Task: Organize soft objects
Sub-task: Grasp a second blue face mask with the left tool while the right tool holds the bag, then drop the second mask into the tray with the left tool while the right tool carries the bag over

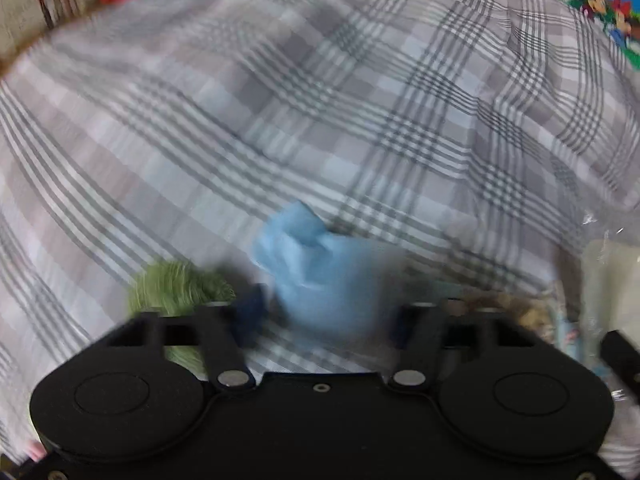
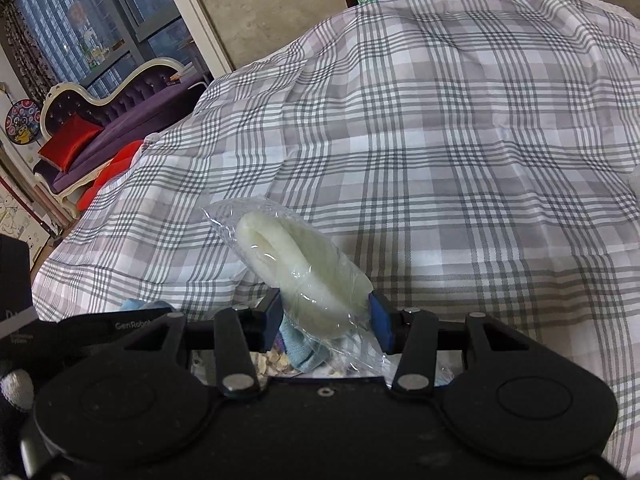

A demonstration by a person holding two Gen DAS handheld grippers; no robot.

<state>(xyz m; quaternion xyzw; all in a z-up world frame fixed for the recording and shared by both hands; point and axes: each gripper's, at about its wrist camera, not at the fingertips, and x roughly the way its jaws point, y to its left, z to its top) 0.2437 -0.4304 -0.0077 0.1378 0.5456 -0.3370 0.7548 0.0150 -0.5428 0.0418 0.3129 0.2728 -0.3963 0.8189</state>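
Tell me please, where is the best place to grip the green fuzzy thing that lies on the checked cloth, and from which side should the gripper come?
Probably from above, on the raised middle of the green fuzzy thing. It lies low on the checked cloth, so a sideways approach may catch fabric. The picture is blurred, so its exact shape stays uncertain.

Black left gripper [image 1: 324, 312], black right gripper [image 2: 326, 320], blue jaws, silver pivot screws

Both your wrist views look steeply down, close over the shared plaid bedspread [image 1: 360, 120] [image 2: 460, 140].
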